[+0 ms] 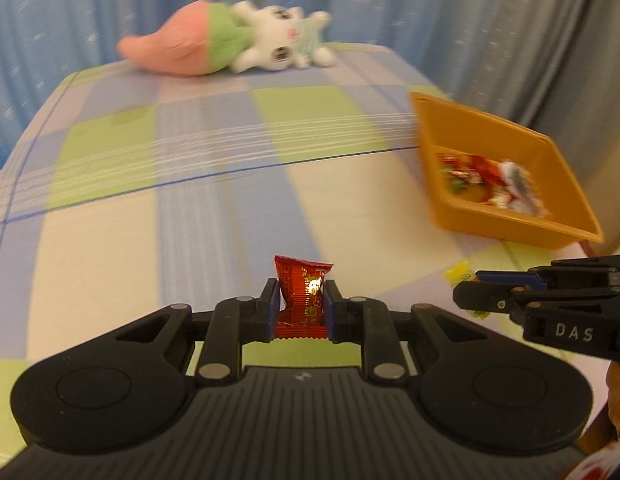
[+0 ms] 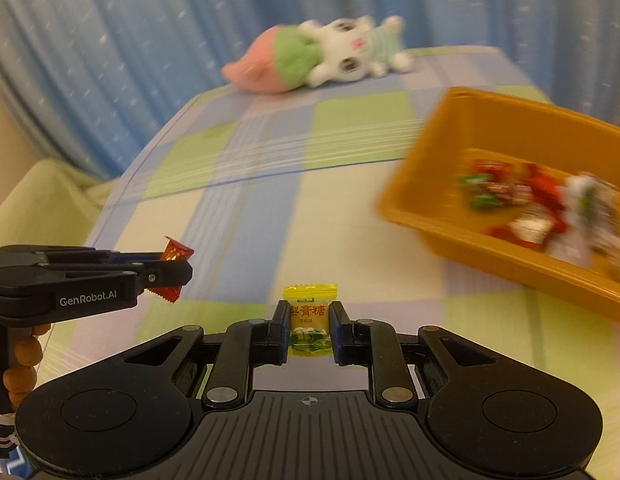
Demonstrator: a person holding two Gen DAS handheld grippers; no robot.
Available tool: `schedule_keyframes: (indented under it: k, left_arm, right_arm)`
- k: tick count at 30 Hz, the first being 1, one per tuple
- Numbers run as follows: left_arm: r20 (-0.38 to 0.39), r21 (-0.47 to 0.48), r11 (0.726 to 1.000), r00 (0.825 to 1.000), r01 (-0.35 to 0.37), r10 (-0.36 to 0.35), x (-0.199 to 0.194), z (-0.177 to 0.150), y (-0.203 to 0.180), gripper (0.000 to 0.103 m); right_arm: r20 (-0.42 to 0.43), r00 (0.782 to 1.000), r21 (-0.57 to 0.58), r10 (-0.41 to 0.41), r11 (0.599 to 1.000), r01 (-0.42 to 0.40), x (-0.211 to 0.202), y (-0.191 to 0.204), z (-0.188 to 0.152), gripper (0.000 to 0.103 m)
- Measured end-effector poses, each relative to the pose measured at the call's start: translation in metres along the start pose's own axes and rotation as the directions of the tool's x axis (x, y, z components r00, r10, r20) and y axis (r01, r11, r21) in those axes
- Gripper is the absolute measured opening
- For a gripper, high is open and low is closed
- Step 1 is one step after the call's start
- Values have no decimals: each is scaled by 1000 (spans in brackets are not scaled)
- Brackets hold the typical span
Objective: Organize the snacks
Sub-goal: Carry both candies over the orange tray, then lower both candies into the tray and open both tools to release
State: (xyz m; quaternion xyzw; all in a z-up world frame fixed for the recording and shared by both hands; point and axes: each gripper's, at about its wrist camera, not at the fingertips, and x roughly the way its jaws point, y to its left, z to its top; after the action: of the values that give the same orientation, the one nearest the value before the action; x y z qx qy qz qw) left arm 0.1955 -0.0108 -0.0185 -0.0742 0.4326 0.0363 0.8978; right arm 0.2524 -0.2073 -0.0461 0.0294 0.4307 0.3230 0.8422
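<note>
My left gripper [image 1: 300, 304] is shut on a red candy wrapper [image 1: 300, 292], held above the checked bedspread; it also shows at the left of the right wrist view [image 2: 178, 270] with the red candy [image 2: 175, 254]. My right gripper [image 2: 310, 330] is shut on a yellow candy packet [image 2: 310, 320]; it shows at the right of the left wrist view [image 1: 470, 292] with the yellow candy [image 1: 458, 273]. An orange tray [image 2: 422, 208] holding several wrapped snacks [image 2: 530, 208] lies ahead to the right, also seen in the left wrist view [image 1: 430, 128].
A pink, green and white plush toy [image 1: 226, 42] lies at the far end of the bed [image 1: 190, 220] before blue curtains. The bed's left edge drops off beside a pale green surface [image 2: 38, 200].
</note>
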Motion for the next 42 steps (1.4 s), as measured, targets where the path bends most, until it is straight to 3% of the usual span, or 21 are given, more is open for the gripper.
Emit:
schedule_keyframes:
  k: [11, 18, 30, 42]
  left_arm:
    - [61, 147, 986, 995, 75, -85, 3, 32, -99, 20]
    - [81, 181, 980, 991, 89, -105, 17, 57, -134, 20]
    - [50, 222, 973, 995, 68, -81, 62, 86, -165, 20]
    - [1, 241, 969, 998, 54, -56, 93, 92, -178, 21]
  right_arm:
    - [133, 981, 150, -144, 981, 124, -90, -82, -8, 21]
    - [187, 962, 203, -200, 966, 161, -125, -126, -2, 21]
    - [200, 960, 211, -197, 965, 154, -127, -162, 16, 21]
    - [193, 963, 220, -189, 965, 145, -119, -179, 27, 21]
